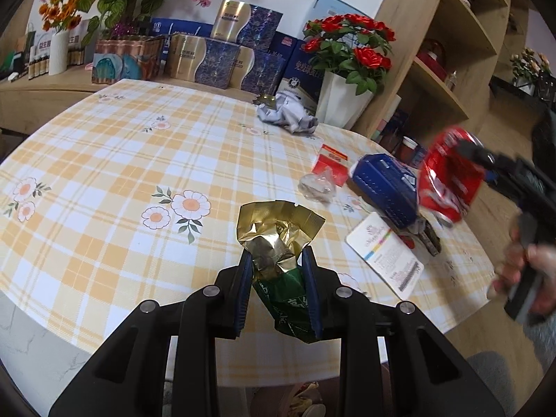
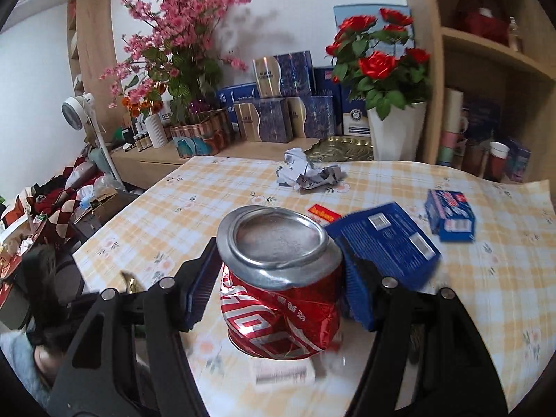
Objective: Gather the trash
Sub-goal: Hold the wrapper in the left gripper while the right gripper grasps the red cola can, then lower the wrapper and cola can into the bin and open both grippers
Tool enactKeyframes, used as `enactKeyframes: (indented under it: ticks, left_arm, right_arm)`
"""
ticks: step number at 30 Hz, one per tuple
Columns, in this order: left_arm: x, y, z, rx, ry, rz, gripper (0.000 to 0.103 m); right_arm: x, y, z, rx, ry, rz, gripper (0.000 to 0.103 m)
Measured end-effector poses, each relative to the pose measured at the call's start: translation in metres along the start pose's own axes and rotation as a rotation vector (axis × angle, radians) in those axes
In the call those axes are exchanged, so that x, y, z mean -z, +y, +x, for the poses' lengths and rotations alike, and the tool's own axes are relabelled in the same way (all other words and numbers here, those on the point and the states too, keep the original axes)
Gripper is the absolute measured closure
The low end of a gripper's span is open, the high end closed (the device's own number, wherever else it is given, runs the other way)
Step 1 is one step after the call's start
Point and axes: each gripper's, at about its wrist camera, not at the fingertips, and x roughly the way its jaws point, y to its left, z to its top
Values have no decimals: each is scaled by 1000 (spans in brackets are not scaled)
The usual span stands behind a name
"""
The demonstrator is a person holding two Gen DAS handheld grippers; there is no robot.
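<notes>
Plaid floral tablecloth [image 1: 104,160] covers a round table; boxed goods, artificial roses [image 2: 378,59] and a wooden shelf unit [image 1: 451,52] stand behind. Left gripper [image 1: 276,260] is pinching a gold-and-green foil wrapper [image 1: 274,236], lifted near the table edge. Right gripper [image 2: 281,278] is clamped on a dented red soda can [image 2: 278,299], held above the surface. Remaining litter on the cloth: crumpled paper [image 1: 286,111], a blue carton [image 1: 385,187], a clear plastic wad [image 1: 316,184], a white card [image 1: 385,253]

Risks, as judged:
- Wrapper is thin and slick; it may slide from the pads
- Dented can offers uneven contact; a swing may twist it loose
- Can passes near the carton; a knock could push it off the edge
</notes>
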Motion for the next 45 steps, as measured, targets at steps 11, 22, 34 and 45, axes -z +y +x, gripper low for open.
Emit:
enactKeyframes:
  ticks: [11,22,34,45]
  left_arm:
    - [42,-60,-51,83,44,98,75]
    - [109,-118,-21,159,254,258,75]
    - [116,-149,17,318,338,234,15]
    - [92,-131,-21,109,117,297,6]
  right_arm:
    - [103,8,-99,7,17,156,37]
    - [186,1,-130,67,57,260,37]
    - [186,-29,-151,107,0,344,37]
    - [192,-26,-137,89,34,350,37]
